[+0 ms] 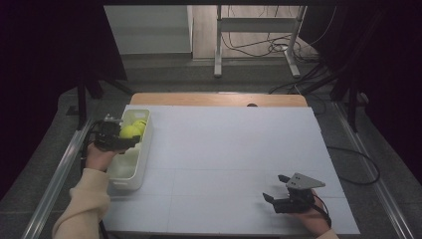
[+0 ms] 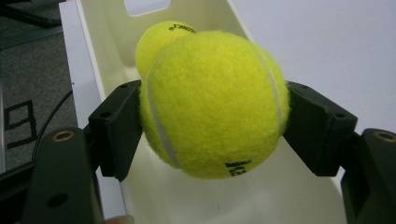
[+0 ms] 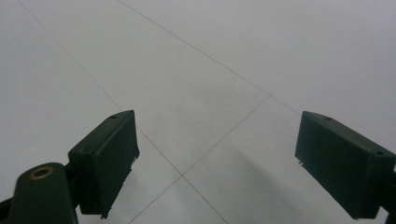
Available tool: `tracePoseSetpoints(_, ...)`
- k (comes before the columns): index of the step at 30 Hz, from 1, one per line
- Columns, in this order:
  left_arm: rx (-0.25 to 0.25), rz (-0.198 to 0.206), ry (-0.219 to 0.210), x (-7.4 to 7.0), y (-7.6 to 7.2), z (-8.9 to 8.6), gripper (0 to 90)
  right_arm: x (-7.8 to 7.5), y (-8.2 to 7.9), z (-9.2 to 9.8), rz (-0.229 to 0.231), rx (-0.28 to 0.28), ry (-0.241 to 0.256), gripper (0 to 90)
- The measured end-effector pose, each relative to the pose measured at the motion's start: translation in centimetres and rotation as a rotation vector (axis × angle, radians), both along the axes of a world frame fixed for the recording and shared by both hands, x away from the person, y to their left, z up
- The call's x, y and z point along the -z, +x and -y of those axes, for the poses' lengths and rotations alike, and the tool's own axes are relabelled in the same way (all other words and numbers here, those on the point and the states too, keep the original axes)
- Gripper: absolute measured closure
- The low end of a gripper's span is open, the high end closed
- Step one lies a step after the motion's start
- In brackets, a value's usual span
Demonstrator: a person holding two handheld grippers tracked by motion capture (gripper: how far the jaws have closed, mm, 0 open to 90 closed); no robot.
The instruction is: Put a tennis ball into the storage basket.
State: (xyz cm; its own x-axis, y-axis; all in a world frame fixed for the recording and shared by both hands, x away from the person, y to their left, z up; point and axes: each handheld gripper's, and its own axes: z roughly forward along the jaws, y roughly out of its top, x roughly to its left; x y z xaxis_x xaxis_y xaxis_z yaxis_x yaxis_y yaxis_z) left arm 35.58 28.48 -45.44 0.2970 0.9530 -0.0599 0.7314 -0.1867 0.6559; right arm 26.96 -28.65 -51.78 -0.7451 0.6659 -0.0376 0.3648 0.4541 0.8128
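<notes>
The fingers (image 2: 116,135) of the left gripper (image 2: 212,133) are clenched on a tennis ball (image 2: 212,100), one pad pressed to each side near its widest part, which keeps a round, fuzzy thing from slipping out; the ball hangs over the open white bin (image 2: 107,60) rather than resting on its floor, so the grip looks meant for lowering it in or lifting it clear, and I cannot tell which; a second ball (image 2: 156,39) lies farther along inside the bin, partly hidden behind the held one; from above, the left gripper (image 1: 115,141) sits at the bin's (image 1: 130,172) left wall on the left edge of the counter (image 1: 224,149); the right gripper (image 1: 278,191) rests well apart near the front right of the counter, its fingers (image 3: 105,158) released and spread wide over bare surface, holding nothing, probably parked out of the way while the other hand works.
</notes>
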Motion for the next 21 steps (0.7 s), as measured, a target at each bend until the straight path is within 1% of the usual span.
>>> tracePoseSetpoints(4,-0.005,0.003,-0.005,-0.1,-0.1,-0.1,25.5,0.0,0.0,0.0,0.000,-0.001,0.005,13.5)
tracePoseSetpoints(5,-0.008,0.012,-0.005,-0.1,-0.1,-0.1,24.7,0.0,0.0,0.0,0.000,-0.001,0.005,13.5)
tracePoseSetpoints(6,-0.013,0.024,-0.013,-0.3,-0.1,-0.1,22.3,0.0,0.0,0.0,0.000,-0.001,0.004,13.5)
tracePoseSetpoints(8,-0.017,0.036,-0.030,-0.6,-0.2,-0.2,16.9,0.0,0.0,0.0,0.001,0.002,0.001,13.5)
tracePoseSetpoints(11,-0.011,0.056,-0.030,-1.0,-0.4,-0.1,13.5,0.0,0.0,0.0,0.001,0.003,0.000,13.5)
tracePoseSetpoints(13,-0.002,0.073,-0.037,-1.2,-0.6,0.1,12.2,0.0,0.0,0.0,0.000,-0.001,0.002,13.5)
tracePoseSetpoints(15,0.015,0.093,-0.059,-1.3,-0.9,0.3,11.6,0.0,0.0,0.0,0.001,0.000,0.003,13.5)
tracePoseSetpoints(18,0.037,0.106,-0.069,-1.5,-1.2,0.6,11.7,-0.1,0.0,0.0,0.007,0.009,0.002,13.5)
tracePoseSetpoints(19,0.046,0.112,-0.071,-1.6,-1.3,0.7,11.8,-0.1,0.0,0.0,0.010,0.009,0.009,13.5)
tracePoseSetpoints(21,0.068,0.123,-0.086,-1.7,-1.6,1.1,11.7,-0.1,0.0,0.1,0.009,0.009,0.005,13.5)
